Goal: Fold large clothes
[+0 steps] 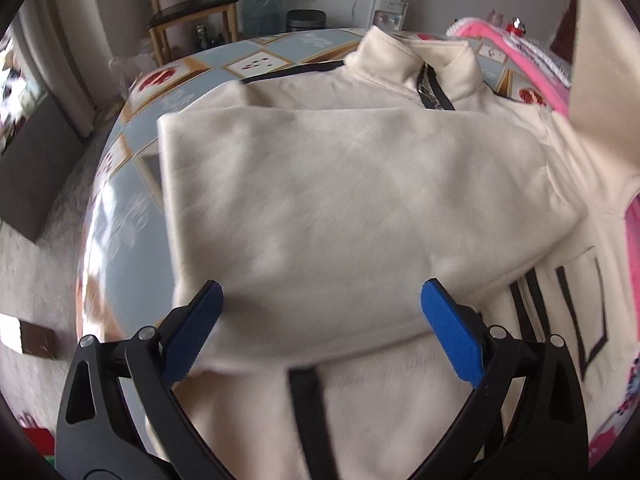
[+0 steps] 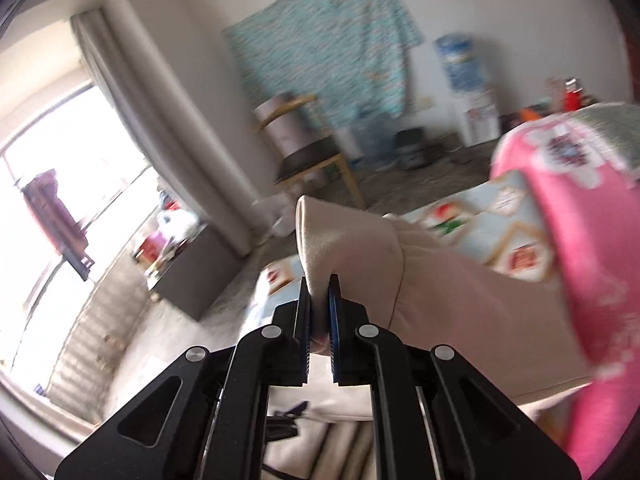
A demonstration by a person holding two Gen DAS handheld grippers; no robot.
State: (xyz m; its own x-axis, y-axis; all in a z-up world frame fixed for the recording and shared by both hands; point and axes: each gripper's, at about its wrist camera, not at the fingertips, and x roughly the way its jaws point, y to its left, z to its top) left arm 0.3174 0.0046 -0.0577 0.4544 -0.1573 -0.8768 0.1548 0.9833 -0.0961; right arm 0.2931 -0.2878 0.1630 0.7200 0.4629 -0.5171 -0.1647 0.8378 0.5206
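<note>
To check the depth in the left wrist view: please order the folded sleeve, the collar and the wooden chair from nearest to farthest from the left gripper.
From the left gripper:
1. Folded sleeve, just ahead.
2. Collar, far side of the jacket.
3. Wooden chair, beyond the table, upper left.

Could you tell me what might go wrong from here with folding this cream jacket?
The right tool pinches only a small bit of the cream jacket, so the cloth may slip free. The left tool is open above the folded sleeve, pinning nothing; lifting could drag that fold apart. The pink blanket lies close by and could catch the cloth.
</note>
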